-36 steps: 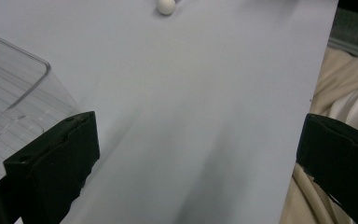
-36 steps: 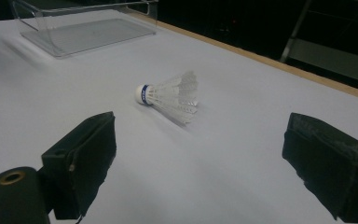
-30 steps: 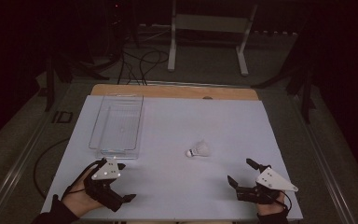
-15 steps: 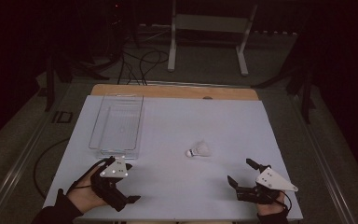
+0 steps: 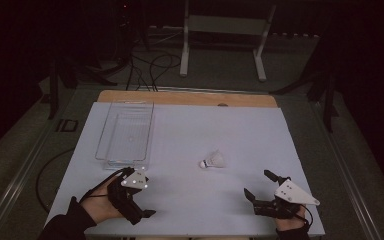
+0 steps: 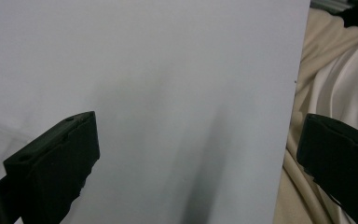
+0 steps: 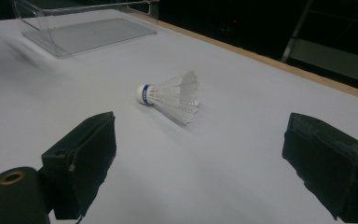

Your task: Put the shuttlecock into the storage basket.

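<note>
Left gripper: held at the near left of the table, just in front of the tray's near end; its jaws stand wide apart with nothing between them, over bare white surface and the table's edge in the left gripper view.
Clear plastic tray: a long, shallow, transparent box lying on the left half of the table, its long side running away from the person; nothing lies in it.
White table cover: a pale sheet over the tabletop, with a strip of wood showing along the far edge.
Shuttlecock: lying on its side on the sheet, right of the tray and well apart from it; cork tip with blue band pointing left, white feather skirt to the right.
Right gripper: held at the near right corner, jaws spread wide and bare, aimed toward the shuttlecock, which lies ahead of them, untouched.
</note>
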Motion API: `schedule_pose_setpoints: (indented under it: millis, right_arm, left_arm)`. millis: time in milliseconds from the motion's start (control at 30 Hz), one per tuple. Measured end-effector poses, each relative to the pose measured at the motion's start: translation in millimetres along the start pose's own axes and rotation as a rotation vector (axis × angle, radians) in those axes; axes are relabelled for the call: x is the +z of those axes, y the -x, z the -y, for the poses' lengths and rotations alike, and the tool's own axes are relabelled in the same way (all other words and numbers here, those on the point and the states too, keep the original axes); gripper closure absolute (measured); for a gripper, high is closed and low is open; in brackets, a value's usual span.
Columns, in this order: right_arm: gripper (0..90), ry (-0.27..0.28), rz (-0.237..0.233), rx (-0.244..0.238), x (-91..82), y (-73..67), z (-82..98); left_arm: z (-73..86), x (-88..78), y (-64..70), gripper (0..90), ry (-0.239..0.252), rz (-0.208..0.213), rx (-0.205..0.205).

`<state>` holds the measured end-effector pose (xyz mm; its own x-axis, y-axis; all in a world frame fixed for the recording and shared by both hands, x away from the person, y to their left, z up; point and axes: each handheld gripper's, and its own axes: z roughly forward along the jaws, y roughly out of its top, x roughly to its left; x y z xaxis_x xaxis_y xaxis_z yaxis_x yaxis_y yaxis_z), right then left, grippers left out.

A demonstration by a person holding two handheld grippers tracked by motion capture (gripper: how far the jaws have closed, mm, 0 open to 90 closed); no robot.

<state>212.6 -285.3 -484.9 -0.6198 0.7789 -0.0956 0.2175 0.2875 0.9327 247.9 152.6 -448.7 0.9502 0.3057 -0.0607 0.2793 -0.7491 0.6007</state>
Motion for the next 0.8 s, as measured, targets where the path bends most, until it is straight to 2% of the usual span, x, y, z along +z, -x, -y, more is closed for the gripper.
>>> schedule_pose_setpoints:
  millis: [33,167,300,600,800]
  right_arm:
    - [9.6,0.001,0.003,-0.002,0.0,0.0,0.1]
    - [9.6,-0.001,0.000,-0.001,0.1,0.2,0.1]
    - [9.6,0.002,0.001,-0.001,-0.1,0.0,0.0]
    - [9.6,-0.003,-0.001,-0.006,0.5,-0.3,0.1]
    - [9.6,-0.002,-0.002,-0.005,0.6,-0.2,0.2]
  left_arm:
    - [-1.7,0.2,-0.5,0.0,-0.003,0.015,0.004]
    - [-8.0,1.1,-3.3,0.0,0.001,0.031,-0.002]
    - [-14.8,2.4,-4.1,0.0,-0.023,0.031,0.016]
    - [-30.8,7.5,-2.6,0.0,-0.059,0.060,0.062]
    - [-41.4,11.1,-3.2,0.0,-0.058,0.083,0.081]
